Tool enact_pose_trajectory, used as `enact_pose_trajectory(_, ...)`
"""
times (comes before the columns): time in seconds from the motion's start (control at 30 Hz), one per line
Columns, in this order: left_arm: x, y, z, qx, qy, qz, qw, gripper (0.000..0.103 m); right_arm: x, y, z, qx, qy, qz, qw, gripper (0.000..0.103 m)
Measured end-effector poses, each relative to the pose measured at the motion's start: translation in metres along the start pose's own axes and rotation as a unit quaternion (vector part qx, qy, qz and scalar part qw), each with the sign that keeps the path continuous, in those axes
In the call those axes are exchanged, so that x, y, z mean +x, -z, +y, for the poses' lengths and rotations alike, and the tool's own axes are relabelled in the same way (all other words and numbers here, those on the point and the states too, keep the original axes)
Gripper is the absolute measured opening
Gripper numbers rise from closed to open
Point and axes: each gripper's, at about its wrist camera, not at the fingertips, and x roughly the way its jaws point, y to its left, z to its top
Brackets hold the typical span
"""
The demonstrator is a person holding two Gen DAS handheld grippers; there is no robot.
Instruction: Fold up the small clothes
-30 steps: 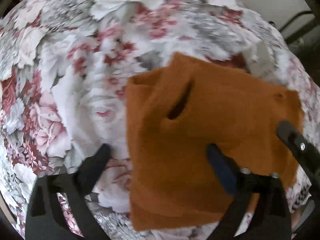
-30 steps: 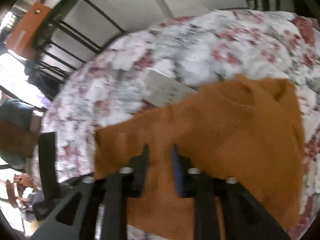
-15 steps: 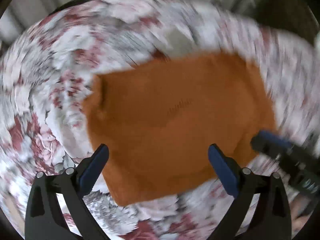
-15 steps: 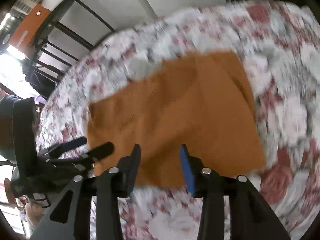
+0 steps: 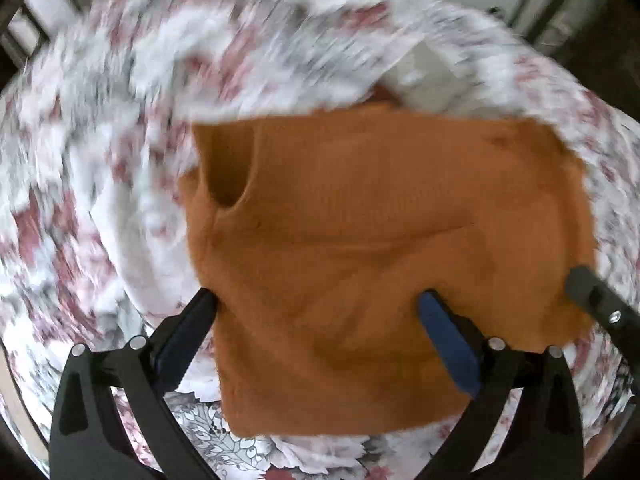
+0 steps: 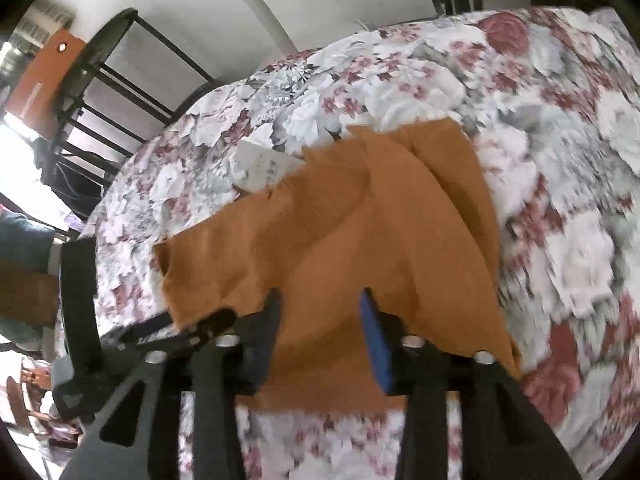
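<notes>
Fingers, left gripper: spread wide, nothing clamped; I read them as hovering over the orange knit garment, one finger at its left edge, the blue-padded one over its middle; whether either pad touches the cloth I cannot tell

Fingers, right gripper: partly apart and opening; orange cloth shows in the gap between them, but the pads do not press on it from what I can see

Garment: lies on the floral bedcover, roughly rectangular, with a raised diagonal ridge across its middle and a sleeve or neck opening at its upper-left corner in the left wrist view

White paper tag or card: on the bedcover, touching the garment's far edge, partly tucked under it

Risks, my judgement:
- ridge in the garment may get folded in if I close on it as it lies, leaving a lumpy fold
- loose knit could snag on an opening finger and drag out of square
- tag beside the far edge could be caught up in the next fold
- blur in both views makes my edge placement uncertain
</notes>
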Motion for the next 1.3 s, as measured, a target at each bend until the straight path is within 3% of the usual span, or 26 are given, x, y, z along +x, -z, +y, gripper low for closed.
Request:
enact_pose_trajectory(0.07, 0.018, -0.007, 0.013, -0.039, 0.027, 0.026, 0.9985, 0.099, 0.031, -0.002, -0.02, 0.033, 0.014, 0.023, 0.999, 0.045)
enact_pose_trajectory(0.13, 0.016, -0.01, 0.018, -0.053, 0.037, 0.026, 0.9976, 0.099, 0.036, 0.0, -0.039, 0.072, 0.002, 0.016, 0.997, 0.029)
enact_pose_trajectory(0.3, -0.01, -0.022, 0.02, -0.027, 0.032, -0.019, 0.9989, 0.098, -0.007, -0.009, -0.028, 0.057, -0.001, -0.029, 0.998, 0.046)
enact_pose_trajectory(0.5, -0.033, -0.02, 0.034, -0.02, 0.025, -0.039, 0.9987, 0.098, -0.024, 0.005, -0.011, 0.049, -0.021, -0.018, 0.998, 0.048)
enact_pose_trajectory(0.63, -0.026, 0.007, 0.025, -0.019, 0.005, -0.02, 0.9996, 0.098, -0.008, 0.023, 0.004, 0.017, 0.01, 0.009, 1.0, 0.057)
enact_pose_trajectory(0.73, -0.002, 0.004, 0.027, -0.027, -0.001, 0.012, 0.9996, 0.099, 0.031, 0.034, -0.003, 0.018, 0.038, 0.06, 0.997, 0.058)
enact_pose_trajectory(0.83, 0.003, 0.0, 0.033, -0.049, 0.018, 0.027, 0.9983, 0.099, 0.04, 0.032, -0.008, 0.024, 0.036, 0.064, 0.997, 0.062)
enact_pose_trajectory(1.0, -0.011, -0.012, 0.029, -0.022, -0.013, 0.001, 0.9997, 0.098, 0.028, 0.031, -0.004, 0.03, 0.026, 0.061, 0.997, 0.064)
enact_pose_trajectory(1.3, -0.056, -0.015, 0.036, -0.019, -0.001, -0.04, 0.999, 0.098, -0.023, 0.024, -0.019, 0.049, 0.025, 0.015, 0.998, 0.066)
